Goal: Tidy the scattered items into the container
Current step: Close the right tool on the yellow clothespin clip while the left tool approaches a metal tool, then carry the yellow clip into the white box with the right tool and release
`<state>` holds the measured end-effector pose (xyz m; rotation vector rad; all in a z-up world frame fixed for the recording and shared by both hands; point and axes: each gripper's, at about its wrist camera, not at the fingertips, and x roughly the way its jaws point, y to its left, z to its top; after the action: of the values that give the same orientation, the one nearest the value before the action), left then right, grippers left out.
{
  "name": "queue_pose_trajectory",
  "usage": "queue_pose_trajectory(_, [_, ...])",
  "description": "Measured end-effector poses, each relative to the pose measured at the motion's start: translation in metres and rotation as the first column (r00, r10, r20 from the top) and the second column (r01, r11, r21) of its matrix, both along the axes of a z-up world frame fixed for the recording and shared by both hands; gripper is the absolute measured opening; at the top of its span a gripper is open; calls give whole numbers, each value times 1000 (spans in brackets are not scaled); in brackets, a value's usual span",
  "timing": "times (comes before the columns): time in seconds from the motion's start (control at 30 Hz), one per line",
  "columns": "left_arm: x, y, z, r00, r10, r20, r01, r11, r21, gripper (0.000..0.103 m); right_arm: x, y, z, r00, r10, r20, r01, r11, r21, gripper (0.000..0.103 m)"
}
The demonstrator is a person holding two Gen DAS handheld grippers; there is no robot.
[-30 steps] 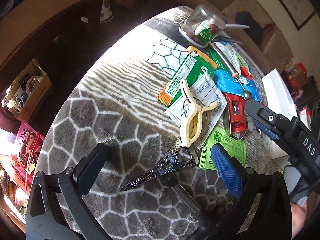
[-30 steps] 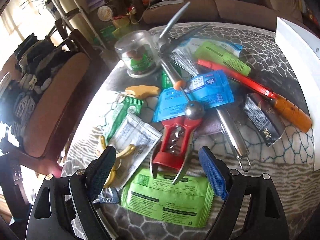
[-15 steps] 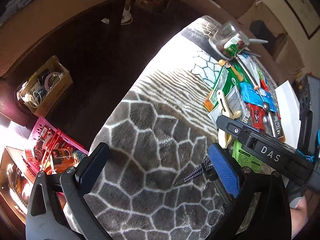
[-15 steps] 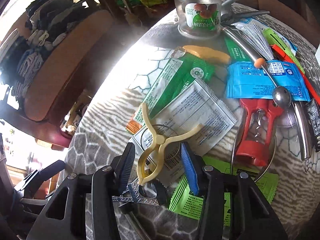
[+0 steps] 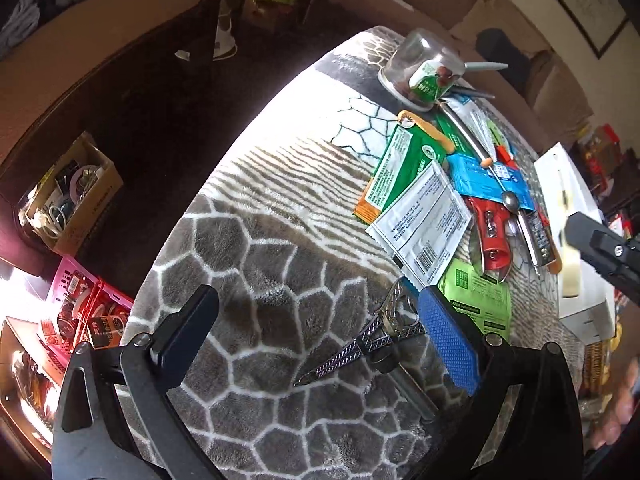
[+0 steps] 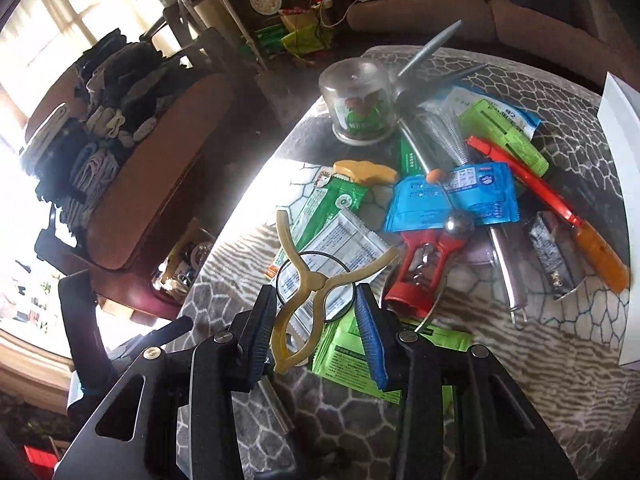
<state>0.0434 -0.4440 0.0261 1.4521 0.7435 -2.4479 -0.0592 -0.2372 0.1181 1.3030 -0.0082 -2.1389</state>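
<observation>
My right gripper [image 6: 316, 336] is shut on a cream plastic clip [image 6: 304, 292] and holds it above the table. My left gripper [image 5: 320, 340] is open and empty, low over the patterned cloth, with a metal Eiffel-tower trinket [image 5: 368, 340] lying between its fingers. A pile of items lies on the cloth: a silver sachet [image 5: 424, 224], a red corkscrew [image 6: 424, 264], blue packets [image 6: 452, 200], green packets [image 6: 352, 356] and a red-and-orange tool [image 6: 560, 216]. A white box [image 5: 576, 216] stands at the right; the right gripper's finger [image 5: 600, 240] shows over it in the left wrist view.
An upturned clear jar [image 6: 360, 100] stands at the far end of the table with metal utensils [image 6: 428, 48] beside it. A chair with folded clothes [image 6: 104, 128] stands left of the table. Boxes [image 5: 68, 196] sit on the floor below the table's left edge.
My right gripper closed on the cream clip and lifted it off the silver sachet, moving right toward the white box. My left gripper swung back toward the pile, still open.
</observation>
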Motion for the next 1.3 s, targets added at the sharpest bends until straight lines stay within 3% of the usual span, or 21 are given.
queue_pose_trajectory(0.13, [-13, 28, 2, 997, -77, -2, 77, 996, -48, 100, -16, 82, 42, 995, -92, -29, 92, 996, -17, 41])
queue_pose_trajectory(0.27, [-24, 51, 7, 991, -128, -28, 126, 991, -44, 100, -36, 174, 65, 972, -216, -90, 220, 975, 40, 41])
queue_pose_trajectory(0.4, [-31, 79, 11, 978, -203, -47, 202, 979, -39, 100, -61, 250, 64, 942, -327, -81, 332, 940, 73, 41])
queue_pose_trajectory(0.53, [-39, 105, 13, 971, -239, -15, 238, 970, -56, 100, -88, 294, 42, 929, -367, -48, 370, 914, 168, 41])
queue_pose_trajectory(0.7, [-57, 131, 16, 970, -242, 0, 242, 970, -33, 100, -114, 322, 0, 912, -407, 38, 388, 891, 237, 41])
queue_pose_trajectory(1.0, [-90, 157, 16, 966, -254, 40, 256, 964, -66, 100, -136, 326, -50, 906, -401, 136, 333, 873, 356, 41])
queue_pose_trajectory(1.17, [-105, 156, 8, 969, -241, 62, 247, 963, -113, 100, -135, 327, -50, 913, -391, 118, 321, 866, 383, 45])
queue_pose_trajectory(1.3, [-121, 155, -4, 961, -254, 106, 268, 953, -144, 98, -126, 326, -28, 922, -382, 65, 340, 878, 337, 47])
